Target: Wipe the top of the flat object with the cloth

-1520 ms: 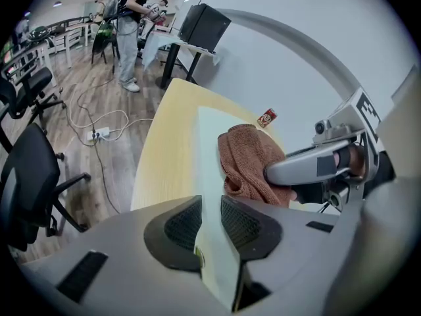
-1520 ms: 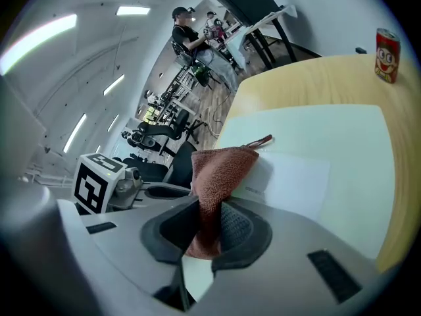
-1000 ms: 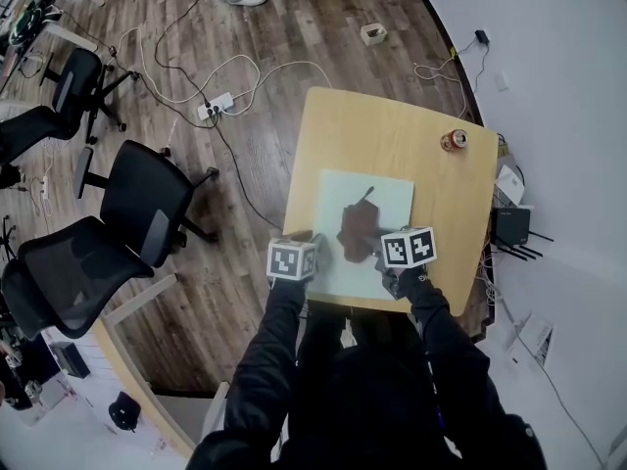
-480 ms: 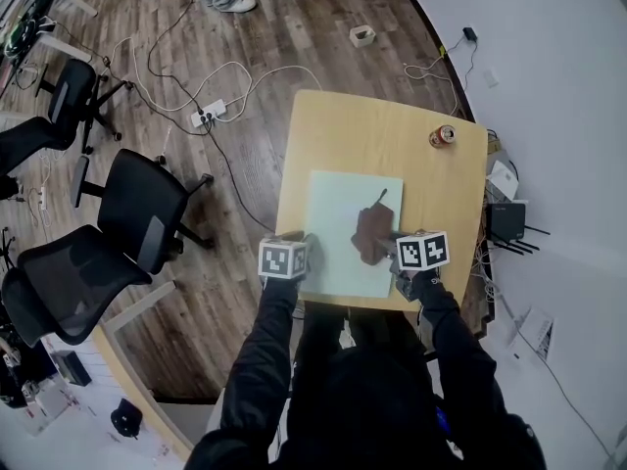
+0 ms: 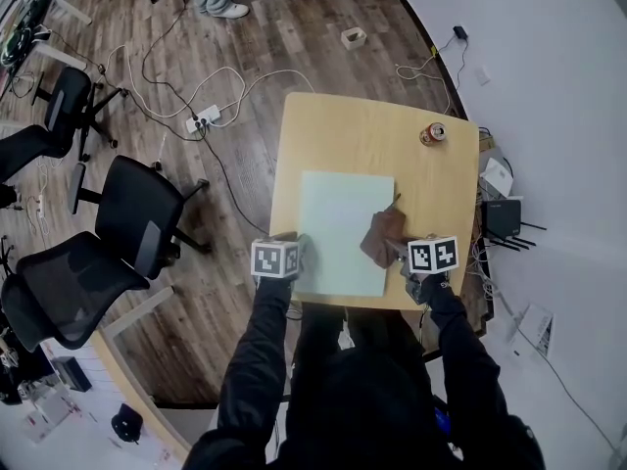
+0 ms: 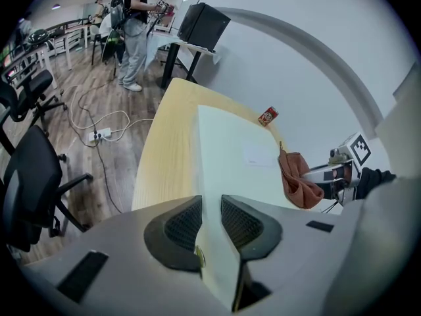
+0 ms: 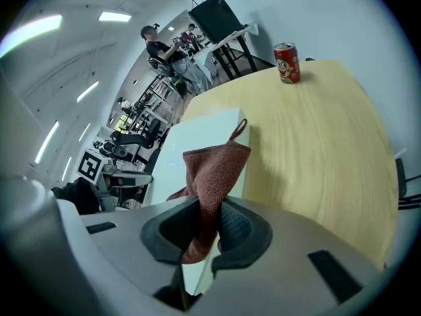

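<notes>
A pale green flat board (image 5: 338, 225) lies on the wooden table (image 5: 436, 189). My left gripper (image 5: 300, 259) is shut on the board's near left edge, and the left gripper view shows that edge (image 6: 217, 176) running between the pads of the gripper (image 6: 209, 226). A brown cloth (image 5: 382, 235) hangs from my right gripper (image 5: 404, 255), which is shut on it. The cloth (image 7: 214, 166) straddles the board's right edge (image 7: 240, 147), partly over bare wood, with the right gripper (image 7: 209, 226) clamped on its lower end. From the left gripper view the cloth (image 6: 299, 180) shows at the far right.
A red can (image 5: 432, 132) stands near the table's far right corner. Black office chairs (image 5: 137, 213) and floor cables with a power strip (image 5: 201, 117) lie to the left. A black router (image 5: 502, 219) sits beside the table's right edge. A person (image 6: 135, 31) stands far off.
My right gripper has dragged the cloth rightward, from the board's middle to its right edge. The left gripper has kept its hold on the board.
</notes>
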`<state>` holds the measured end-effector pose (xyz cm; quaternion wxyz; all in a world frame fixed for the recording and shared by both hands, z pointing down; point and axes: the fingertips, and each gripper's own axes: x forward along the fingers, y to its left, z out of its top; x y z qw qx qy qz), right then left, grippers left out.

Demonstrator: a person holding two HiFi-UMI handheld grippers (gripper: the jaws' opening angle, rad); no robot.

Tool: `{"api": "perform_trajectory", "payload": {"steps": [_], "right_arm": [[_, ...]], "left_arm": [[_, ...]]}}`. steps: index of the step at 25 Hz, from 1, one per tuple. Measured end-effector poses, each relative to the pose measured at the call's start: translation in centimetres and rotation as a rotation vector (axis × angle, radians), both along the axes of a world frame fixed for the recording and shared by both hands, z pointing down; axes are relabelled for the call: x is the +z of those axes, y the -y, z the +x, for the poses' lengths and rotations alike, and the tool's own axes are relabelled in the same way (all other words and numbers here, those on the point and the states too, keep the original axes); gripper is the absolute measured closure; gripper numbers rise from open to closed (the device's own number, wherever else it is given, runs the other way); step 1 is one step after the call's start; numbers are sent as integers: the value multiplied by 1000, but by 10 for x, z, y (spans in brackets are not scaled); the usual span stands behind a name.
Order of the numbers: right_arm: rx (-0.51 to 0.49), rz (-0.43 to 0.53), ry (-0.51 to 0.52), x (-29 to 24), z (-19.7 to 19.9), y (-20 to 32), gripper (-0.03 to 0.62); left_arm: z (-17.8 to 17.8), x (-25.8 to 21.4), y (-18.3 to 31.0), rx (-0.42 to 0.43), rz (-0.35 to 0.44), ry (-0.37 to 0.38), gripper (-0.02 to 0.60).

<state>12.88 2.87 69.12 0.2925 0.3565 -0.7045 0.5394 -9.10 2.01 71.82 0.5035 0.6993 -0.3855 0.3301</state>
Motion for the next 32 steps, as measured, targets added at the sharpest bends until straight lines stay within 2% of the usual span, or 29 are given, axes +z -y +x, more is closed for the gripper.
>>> {"api": "perform_trajectory", "payload": {"steps": [5, 11, 20, 26, 32], "right_arm": [[-40, 42, 86, -35, -27, -3, 520], [-108, 93, 213, -72, -90, -6, 520], [-196, 26, 290, -58, -162, -22, 520], [-183, -28, 270, -25, -174, -25, 520], [-163, -42, 191, -5, -158, -22, 520]], "left_arm": [[-2, -1, 0, -4, 2, 2, 471], [-2, 0, 0, -7, -1, -5, 471], [-1, 0, 1, -10, -1, -23, 471], [0, 2, 1, -8, -8, -28, 471], [-1, 2, 1, -6, -10, -26, 471]]}}
